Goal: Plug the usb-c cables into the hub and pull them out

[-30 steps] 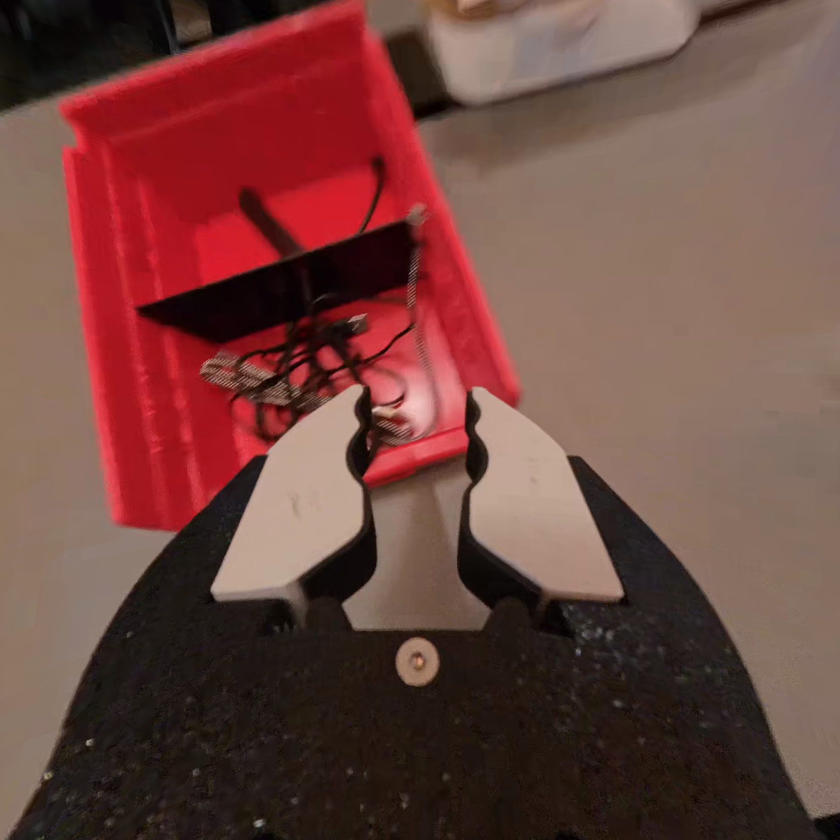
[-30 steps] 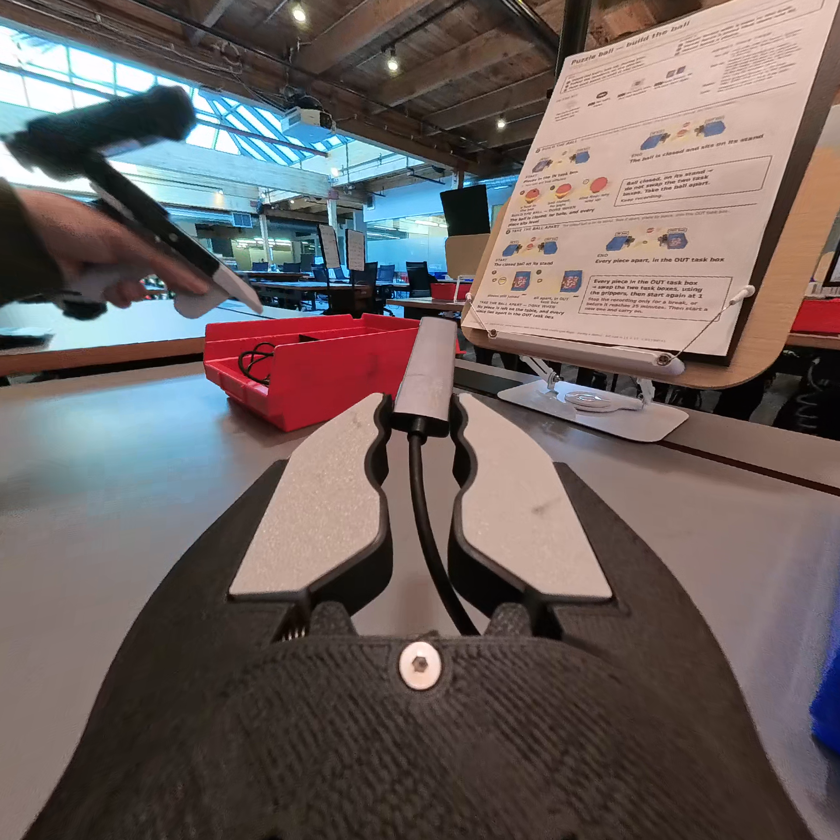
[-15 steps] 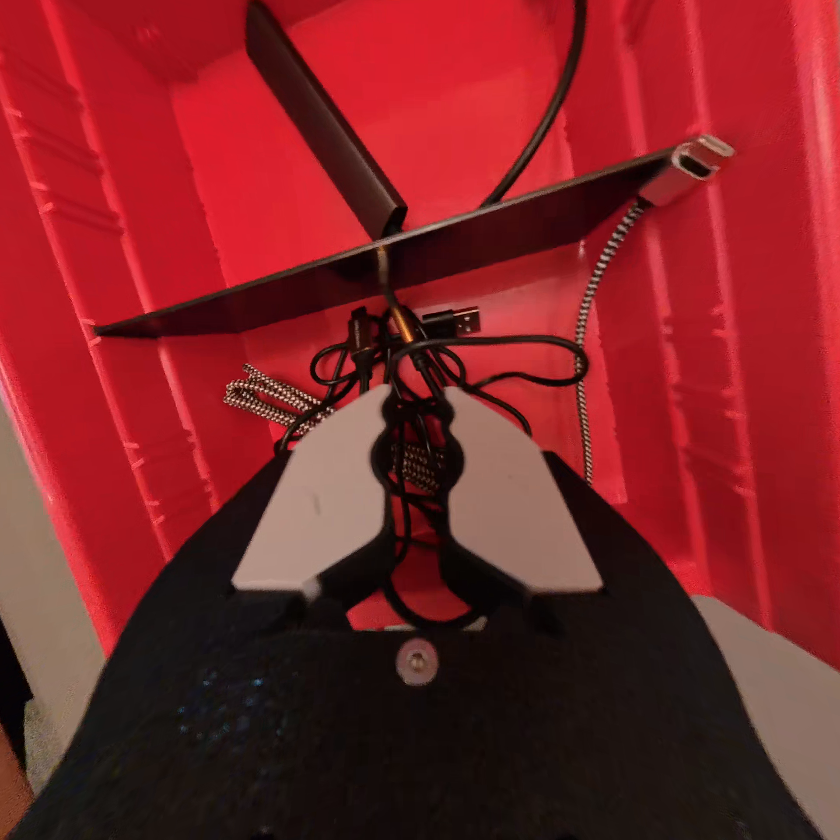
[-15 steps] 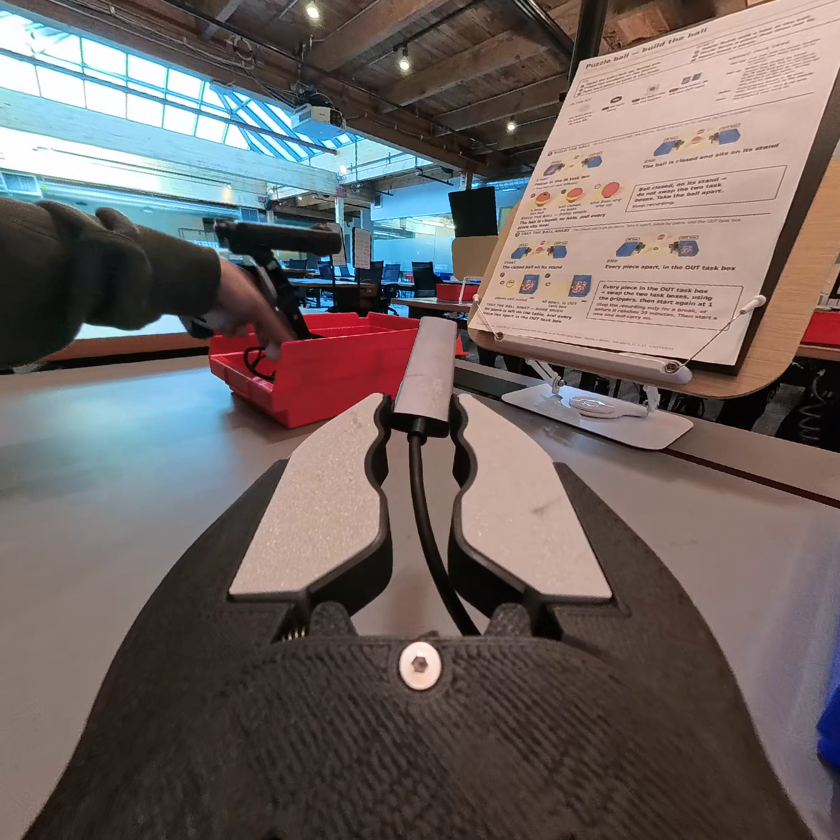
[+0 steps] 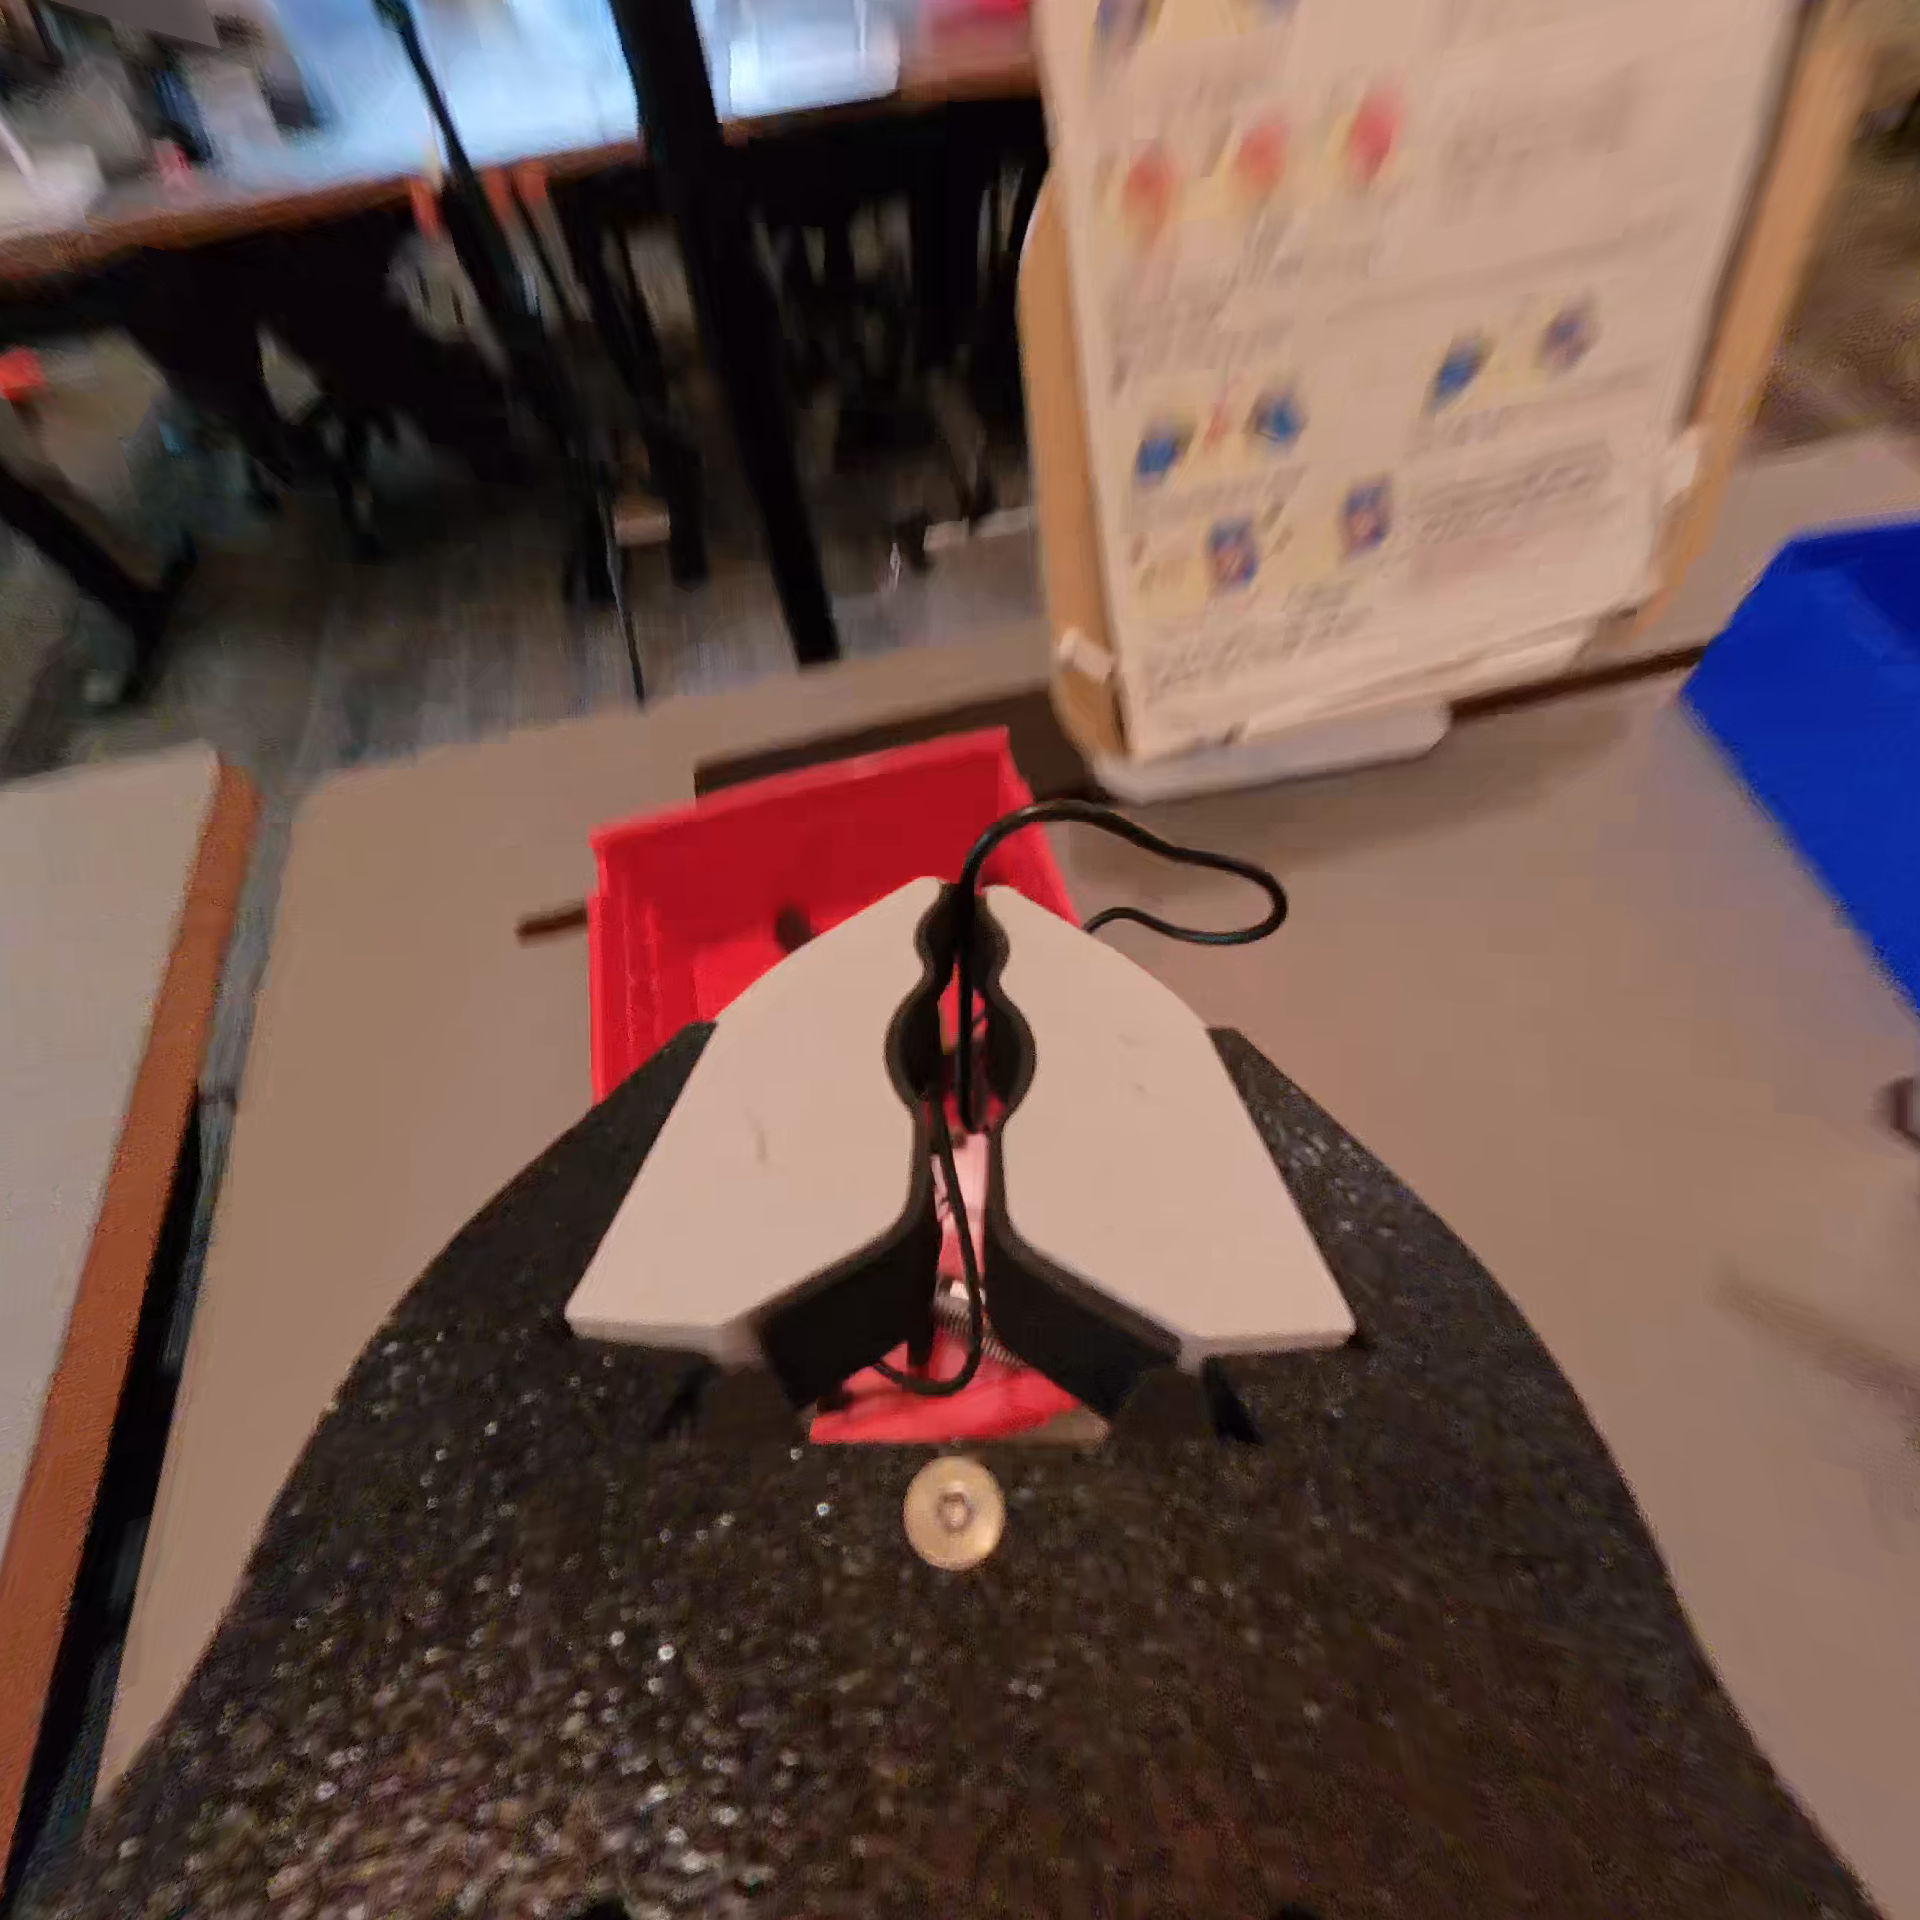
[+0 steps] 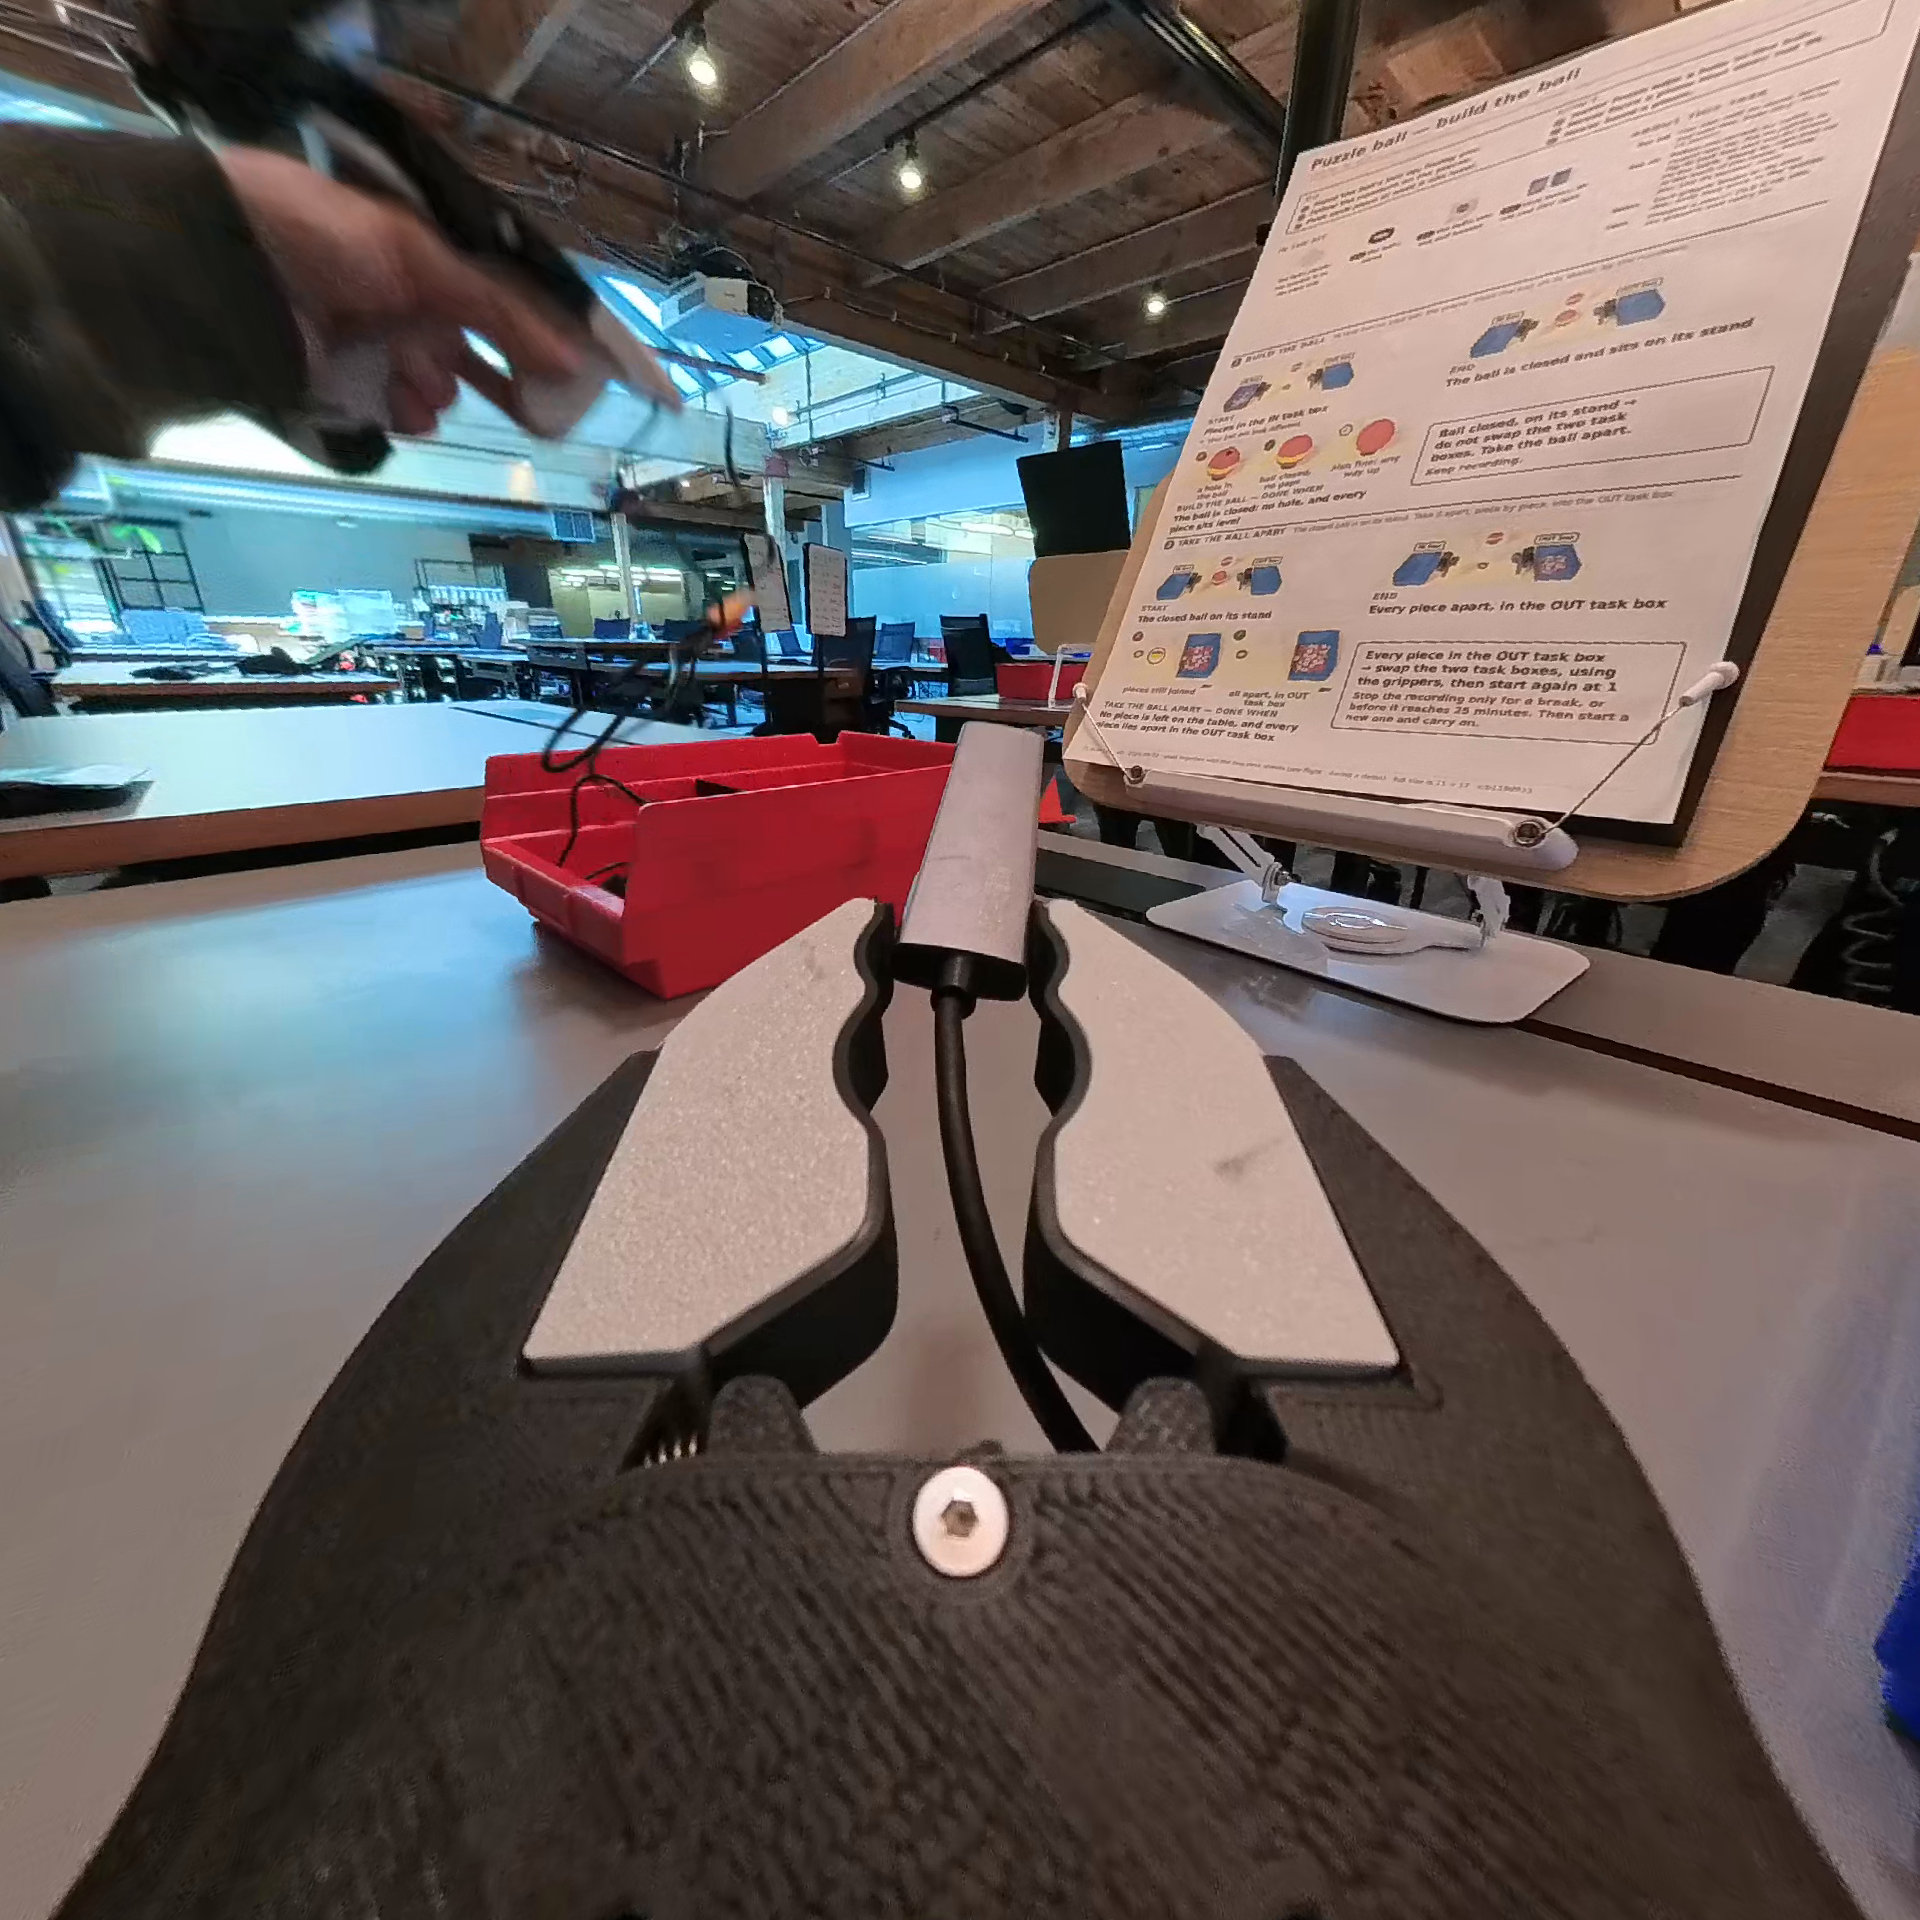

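Observation:
My left gripper [image 5: 964,902] is shut on a thin black cable [image 5: 1184,873] and holds it above the red bin [image 5: 790,862]; the cable loops out to the right of the fingertips and trails down between the fingers. In the right wrist view the same cable [image 6: 603,727] hangs from the raised left gripper [image 6: 623,374] down into the red bin [image 6: 748,873]. My right gripper [image 6: 961,935] is shut on the near end of the grey hub [image 6: 982,842], held level above the table, its black lead [image 6: 966,1164] running back between the fingers.
A paper sheet on a wooden stand [image 6: 1507,499] is at the right rear, also blurred in the left wrist view [image 5: 1351,364]. A blue bin [image 5: 1829,717] sits at the far right. The grey table [image 6: 260,1091] stretches left of the hub.
My left gripper closed on a black cable inside the red bin and lifted it up and out. The right gripper with the hub has stayed almost still.

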A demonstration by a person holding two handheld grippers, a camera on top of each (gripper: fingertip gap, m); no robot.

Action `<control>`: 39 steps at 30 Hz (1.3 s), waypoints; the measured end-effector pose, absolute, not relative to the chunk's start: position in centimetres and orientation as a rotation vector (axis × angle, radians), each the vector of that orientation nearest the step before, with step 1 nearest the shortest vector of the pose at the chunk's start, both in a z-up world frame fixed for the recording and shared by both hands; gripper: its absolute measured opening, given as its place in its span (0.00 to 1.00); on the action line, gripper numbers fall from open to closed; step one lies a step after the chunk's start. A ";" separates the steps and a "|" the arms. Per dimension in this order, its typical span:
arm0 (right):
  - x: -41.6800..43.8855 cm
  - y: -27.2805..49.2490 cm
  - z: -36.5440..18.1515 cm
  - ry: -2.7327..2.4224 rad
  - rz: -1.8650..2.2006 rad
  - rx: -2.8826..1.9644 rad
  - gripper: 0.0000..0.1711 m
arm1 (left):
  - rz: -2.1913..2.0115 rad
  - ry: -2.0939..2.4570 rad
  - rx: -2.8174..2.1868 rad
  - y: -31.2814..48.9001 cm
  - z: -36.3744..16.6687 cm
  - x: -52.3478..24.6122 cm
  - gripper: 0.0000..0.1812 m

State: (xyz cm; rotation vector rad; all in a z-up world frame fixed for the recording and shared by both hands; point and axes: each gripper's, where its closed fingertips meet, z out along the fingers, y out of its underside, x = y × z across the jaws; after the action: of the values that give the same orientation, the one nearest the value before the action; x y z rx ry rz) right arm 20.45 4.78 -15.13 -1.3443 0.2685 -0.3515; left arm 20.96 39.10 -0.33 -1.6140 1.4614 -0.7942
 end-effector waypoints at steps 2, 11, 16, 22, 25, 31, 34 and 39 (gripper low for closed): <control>20.5 4.7 -15.1 0.275 -0.351 -1.339 0.14 | -0.901 1.406 -1.503 37.1 5.0 20.3 0.01; 22.0 2.9 -14.6 0.364 -0.360 -1.262 0.14 | -1.264 1.656 -1.103 22.8 9.1 15.7 0.01; 22.1 2.4 -14.6 0.361 -0.363 -1.256 0.14 | -1.421 1.804 -1.056 16.1 -0.4 12.6 0.01; 22.1 2.5 -14.6 0.360 -0.364 -1.262 0.14 | -1.442 1.985 -1.142 9.7 -13.3 10.1 0.01; 22.0 2.5 -14.6 0.355 -0.366 -1.264 0.14 | -1.333 2.004 -1.226 8.6 -18.1 10.3 0.01; 21.5 2.9 -14.7 0.317 -0.390 -1.284 0.14 | -1.010 2.139 -1.242 10.6 -21.3 10.4 0.14; 21.7 2.9 -14.7 0.327 -0.382 -1.284 0.14 | -1.119 2.161 -1.295 11.5 -18.7 9.7 0.26; 21.7 3.0 -14.7 0.324 -0.384 -1.288 0.14 | -1.232 1.825 -1.352 18.3 -11.9 11.6 0.30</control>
State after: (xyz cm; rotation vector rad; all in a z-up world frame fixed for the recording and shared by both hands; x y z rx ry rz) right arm 21.68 2.99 -14.72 -1.2878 0.3243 -0.3842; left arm 11.58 18.30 -11.85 -1.3517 1.8246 -1.2322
